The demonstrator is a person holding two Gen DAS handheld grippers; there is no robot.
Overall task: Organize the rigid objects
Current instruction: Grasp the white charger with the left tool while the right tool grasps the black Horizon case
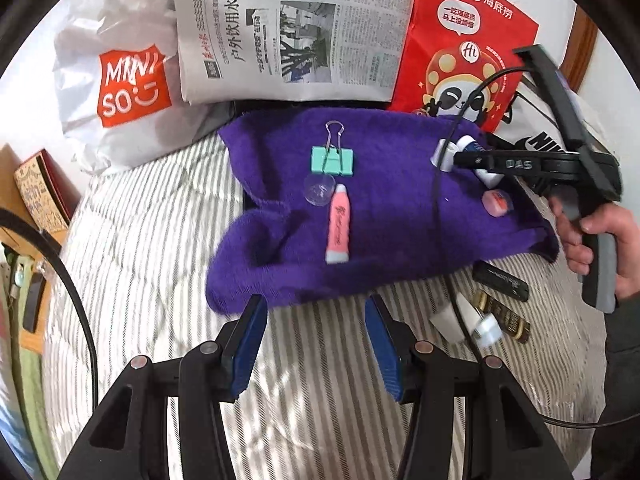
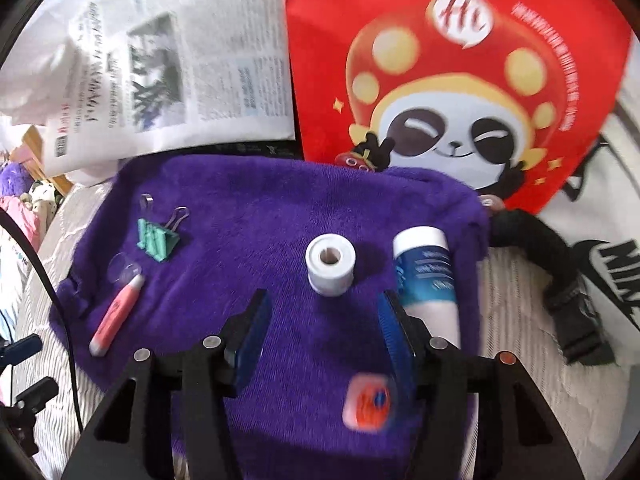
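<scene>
A purple towel (image 1: pixel 400 220) (image 2: pixel 248 220) lies spread on a striped bed. On its left part lie a green binder clip (image 1: pixel 332 162) (image 2: pixel 156 240), a clear cap (image 1: pixel 318 190) and a pink tube (image 1: pixel 339 224) (image 2: pixel 116 314). Toward the right are a white roll (image 2: pixel 330 266), a blue-and-white bottle (image 2: pixel 428 276) lying down, and a blurred pink-orange pod (image 2: pixel 368 404). My right gripper (image 2: pixel 324 304) is open just short of the roll, with nothing between its fingers. My left gripper (image 1: pixel 316 312) hangs open and empty over the towel's near edge.
A newspaper (image 1: pixel 288 28), a red panda bag (image 1: pixel 460 40) and a white Miniso bag (image 1: pixel 120 80) stand behind the towel. Small dark items (image 1: pixel 500 280) lie on the bed to the right. A black strap with a buckle (image 2: pixel 560 280) lies beside the towel. A hand (image 1: pixel 592 232) holds the right gripper.
</scene>
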